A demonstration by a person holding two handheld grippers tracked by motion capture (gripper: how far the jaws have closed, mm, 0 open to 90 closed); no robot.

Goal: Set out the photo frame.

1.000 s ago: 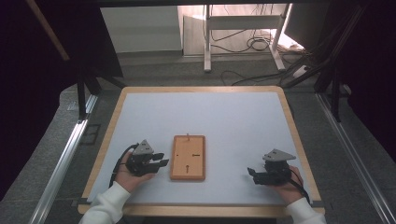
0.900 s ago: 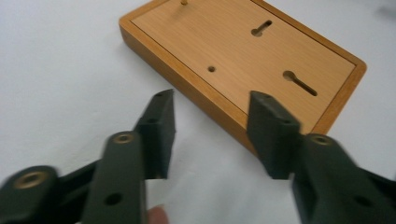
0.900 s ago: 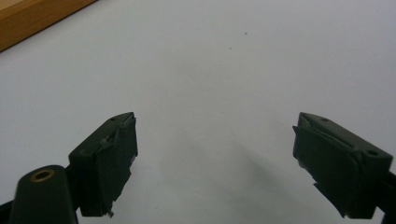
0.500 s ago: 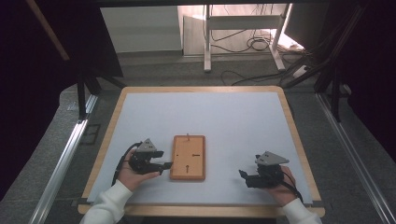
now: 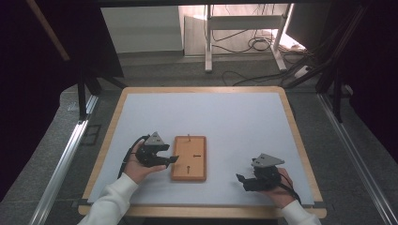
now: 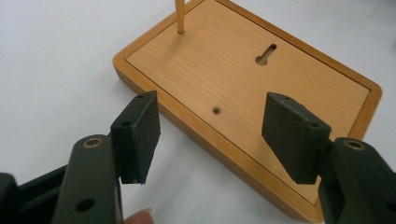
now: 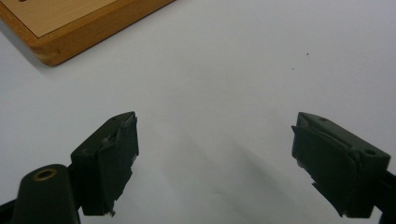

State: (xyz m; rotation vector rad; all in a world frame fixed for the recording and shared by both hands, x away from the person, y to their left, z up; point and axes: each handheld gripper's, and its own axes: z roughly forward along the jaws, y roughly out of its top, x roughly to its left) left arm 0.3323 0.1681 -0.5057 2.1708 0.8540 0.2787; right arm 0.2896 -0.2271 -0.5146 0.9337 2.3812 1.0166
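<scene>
Wooden rectangular board, orange-brown with a thin upright peg, lies flat just beside my left gripper, whose jaws have just been opening and stand spread over its near edge with nothing pinched. My right gripper, spread and empty, sits well apart. The board's long axis runs away from me. It rests on a white wood-framed table; beyond, grey floor with cables.

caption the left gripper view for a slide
Open left hand-held gripper poised over the edge of a wooden board with a thin upright peg.
</scene>
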